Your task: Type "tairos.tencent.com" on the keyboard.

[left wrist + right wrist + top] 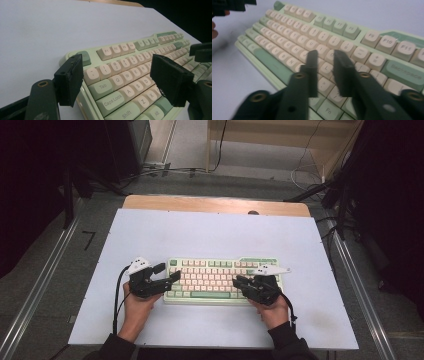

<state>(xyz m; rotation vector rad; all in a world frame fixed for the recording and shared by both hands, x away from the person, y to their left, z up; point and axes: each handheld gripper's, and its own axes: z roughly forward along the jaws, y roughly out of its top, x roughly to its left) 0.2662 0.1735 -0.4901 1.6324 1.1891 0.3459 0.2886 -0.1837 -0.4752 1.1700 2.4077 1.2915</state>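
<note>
From the high view, the keyboard (222, 280) lay flat on the white table (210, 235), its long axis running side to side across the person's front, and both hands sat at its two ends. The left gripper (170, 274) was at the keyboard's left edge, jaws reaching in toward the corner keys, and the right gripper (239, 282) hovered over the lower right key rows; neither hand looked clearly nearer, each had its own end. Whether any jaw tip actually touched a key could not be made out from up there, too small. Over to the left gripper view: the jaws stood wide apart, nothing between the pads, and the keyboard (130, 82) lay straight ahead and a little below, with its left end between the jaws and the rows running away to the upper right. The far function row faded off and the other gripper (201, 51) was cut off at the right edge. Then the right gripper view: the jaws were narrow, a slim gap between them, holding nothing, poised over the keyboard (317, 47) about the L key (326, 67). The picture was blurred, so contact with the keycaps could not be judged.
</note>
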